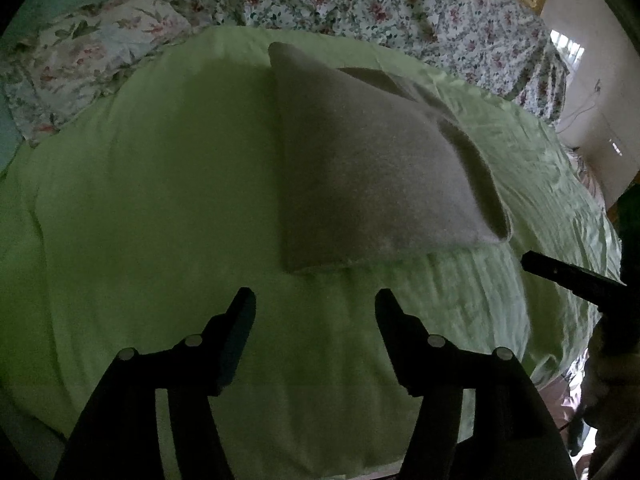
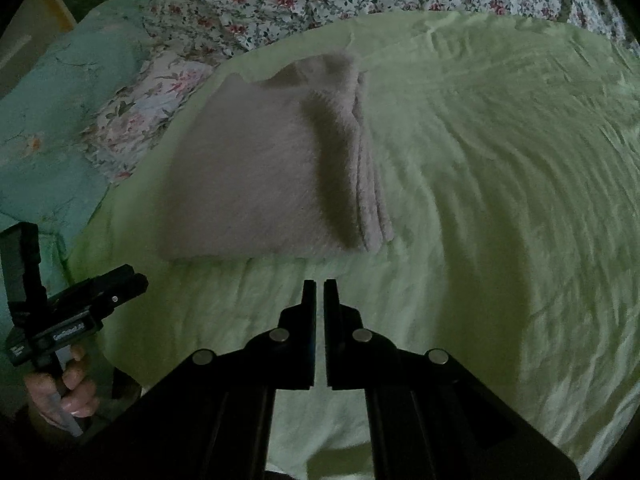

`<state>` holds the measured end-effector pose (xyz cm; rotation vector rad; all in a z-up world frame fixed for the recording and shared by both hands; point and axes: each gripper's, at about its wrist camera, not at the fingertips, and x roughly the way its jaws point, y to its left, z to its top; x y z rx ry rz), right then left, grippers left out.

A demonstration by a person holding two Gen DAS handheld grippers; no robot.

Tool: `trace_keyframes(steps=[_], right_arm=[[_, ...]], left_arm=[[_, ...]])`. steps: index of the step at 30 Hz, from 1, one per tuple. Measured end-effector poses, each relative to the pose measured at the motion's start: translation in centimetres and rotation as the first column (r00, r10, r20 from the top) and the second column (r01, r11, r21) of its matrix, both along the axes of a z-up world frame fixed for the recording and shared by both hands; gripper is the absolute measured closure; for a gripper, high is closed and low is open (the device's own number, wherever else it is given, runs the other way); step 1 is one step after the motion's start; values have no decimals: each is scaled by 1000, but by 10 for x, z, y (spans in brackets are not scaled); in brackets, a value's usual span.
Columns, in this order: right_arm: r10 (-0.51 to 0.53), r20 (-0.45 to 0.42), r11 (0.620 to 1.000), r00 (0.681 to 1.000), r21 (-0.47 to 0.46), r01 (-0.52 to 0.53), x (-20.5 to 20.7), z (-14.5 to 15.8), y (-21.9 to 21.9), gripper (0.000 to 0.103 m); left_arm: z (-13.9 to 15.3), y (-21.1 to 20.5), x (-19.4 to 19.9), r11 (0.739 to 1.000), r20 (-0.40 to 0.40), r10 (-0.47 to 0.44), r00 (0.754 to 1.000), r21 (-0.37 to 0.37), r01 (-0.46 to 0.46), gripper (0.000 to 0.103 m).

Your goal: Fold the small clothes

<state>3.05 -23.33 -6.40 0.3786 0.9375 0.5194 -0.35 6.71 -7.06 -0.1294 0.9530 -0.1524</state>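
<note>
Folded grey fleecy cloth (image 2: pixel 264 168) lies on the light green bedsheet (image 2: pixel 500 184), just ahead of both tools, stacked edges on its right side; right gripper (image 2: pixel 319 282), nearly closed and empty, sits nearer those edges than the wide-open, empty left gripper (image 1: pixel 316 300).

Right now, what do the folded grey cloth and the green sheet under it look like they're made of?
The folded grey cloth looks like terry or fleece: a fuzzy, matte nap, with thick soft layers stacked at its edge. The green sheet looks like a thin, smooth woven fabric, maybe cotton or a blend: it shows fine wrinkles and a faint sheen. The dim light leaves the exact fibre open.
</note>
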Motion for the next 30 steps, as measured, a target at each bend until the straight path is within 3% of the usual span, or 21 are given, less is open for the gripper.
trace_keyframes(steps=[8, 14, 15, 18, 23, 26, 30], right_arm=[[-15, 1, 1000, 1000, 12, 15, 17, 9, 2, 99], [-18, 63, 999, 998, 46, 15, 57, 33, 6, 98], [-12, 71, 999, 997, 49, 8, 69, 37, 9, 92], [-29, 74, 998, 997, 49, 25, 96, 40, 15, 50], [-59, 105, 998, 993, 34, 56, 142, 45, 22, 49], [-120, 65, 993, 991, 4, 120, 174, 36, 17, 49], [-123, -66, 980, 990, 148, 131, 222, 8, 6, 53]], left_arm=[[13, 11, 19, 1000, 24, 23, 999, -22, -22, 28], [26, 14, 56, 999, 44, 53, 998, -7, -52, 26], [27, 13, 61, 998, 44, 56, 997, -6, -56, 26], [31, 10, 83, 998, 51, 70, 996, 9, -70, 26], [29, 9, 119, 994, 34, 101, 994, 32, -102, 26], [23, 12, 136, 993, 18, 117, 993, 26, -117, 26], [17, 16, 148, 991, -1, 135, 991, -22, -135, 22]])
